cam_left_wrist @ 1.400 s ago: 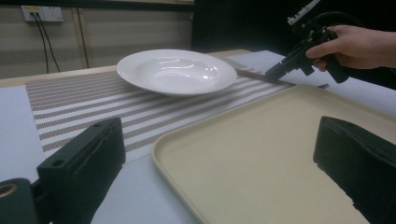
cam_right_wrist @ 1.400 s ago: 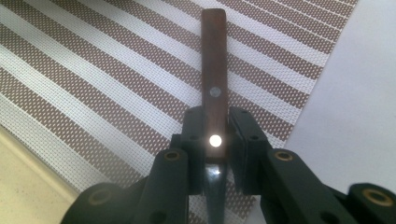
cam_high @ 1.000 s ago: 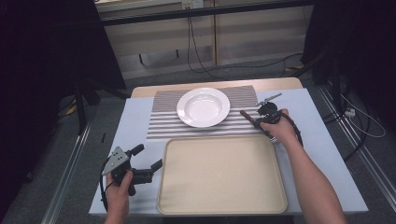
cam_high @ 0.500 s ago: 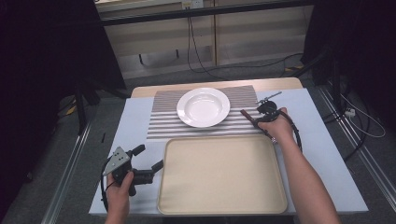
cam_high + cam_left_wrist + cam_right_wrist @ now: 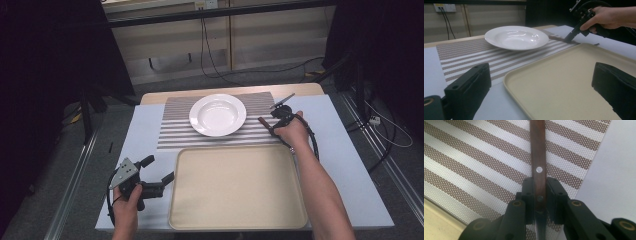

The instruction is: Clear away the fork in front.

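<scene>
Table (image 5: 145, 125) first: it bears a big tan tray (image 5: 240, 185), a striped mat (image 5: 175, 132) and a white plate (image 5: 218, 114), all unmoved in the last second. The right gripper (image 5: 539, 192) is clamped on the knife's (image 5: 538, 152) wooden handle at the mat's right edge, so lifting looks next. The left gripper (image 5: 541, 82) waits with jaws apart at the tray's near left corner.
</scene>
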Tool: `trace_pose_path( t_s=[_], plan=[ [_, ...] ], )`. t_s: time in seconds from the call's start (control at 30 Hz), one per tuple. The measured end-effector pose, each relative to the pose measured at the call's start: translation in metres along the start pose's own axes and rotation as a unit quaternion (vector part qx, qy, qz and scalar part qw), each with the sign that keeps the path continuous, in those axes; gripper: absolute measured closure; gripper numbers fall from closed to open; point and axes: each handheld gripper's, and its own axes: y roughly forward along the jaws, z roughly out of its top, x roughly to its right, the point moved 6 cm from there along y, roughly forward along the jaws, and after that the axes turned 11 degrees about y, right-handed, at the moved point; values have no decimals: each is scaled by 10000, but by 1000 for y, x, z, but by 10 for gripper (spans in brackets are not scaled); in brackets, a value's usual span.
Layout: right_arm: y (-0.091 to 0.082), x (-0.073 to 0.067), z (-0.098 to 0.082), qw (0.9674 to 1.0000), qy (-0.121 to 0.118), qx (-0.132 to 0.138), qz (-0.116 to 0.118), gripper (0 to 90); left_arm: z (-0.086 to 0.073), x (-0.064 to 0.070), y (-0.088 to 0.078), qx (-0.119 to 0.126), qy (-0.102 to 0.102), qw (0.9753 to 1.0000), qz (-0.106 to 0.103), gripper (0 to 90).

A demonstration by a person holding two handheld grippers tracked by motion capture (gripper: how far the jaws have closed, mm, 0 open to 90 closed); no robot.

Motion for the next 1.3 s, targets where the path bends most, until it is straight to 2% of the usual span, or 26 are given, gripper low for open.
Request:
trace_pose_path(
  t_s=[0.23, 0.4, 0.47, 0.63, 0.67, 0.7, 0.73, 0.8, 0.93, 1.0, 1.03, 1.13, 1.17, 1.23, 1.3],
  plan=[
    [0, 0, 0, 10000, 25, -5, -9, 780, -2, 0, -4, -66, 48, 10000, 5, 25],
    [-1, 2, -1, 9998, 115, 74, 167, 781, 0, -1, -6, 23, -29, 10000, 45, 24],
    [-2, 2, -1, 9998, 12, 121, 173, 781, -1, 1, -4, -40, 1, 10000, 8, 24],
    [-3, 2, -1, 9996, -49, 256, 127, 781, -2, 0, -5, -50, 24, 10000, 18, 24],
    [-5, 1, 0, 9991, -80, 383, 190, 781, -2, -1, -5, -44, 22, 10000, 36, 24],
    [-5, 1, 0, 9991, -80, 383, 190, 781, -2, -1, -5, -44, 22, 10000, 36, 24],
    [-9, 0, 1, 9984, -185, 482, 234, 781, -2, -2, -5, -29, 11, 10000, 49, 24],
    [-11, 0, 1, 9981, -189, 521, 279, 781, -2, -1, -5, -34, -14, 10000, 31, 24],
    [-21, 1, 3, 9963, -181, 743, 387, 781, -2, -1, -4, -52, 29, 10000, 23, 24],
    [-27, 3, 6, 9942, -136, 973, 436, 781, -2, -1, -5, -43, 26, 10000, 34, 24],
    [-27, 3, 6, 9942, -136, 973, 436, 781, -2, -1, -5, -43, 26, 10000, 34, 24],
    [-33, 4, 8, 9916, -69, 1172, 543, 781, -2, -2, -5, -35, 10, 10000, 44, 24],
    [-36, 4, 9, 9897, -93, 1300, 598, 781, -2, -2, -5, -35, 9, 10000, 46, 24],
    [-38, 4, 9, 9893, -81, 1318, 619, 781, -2, -1, -5, -29, -17, 10000, 37, 24],
    [-40, 5, 9, 9868, -49, 1464, 688, 781, -2, -1, -5, -40, 20, 10000, 34, 24]
  ],
)
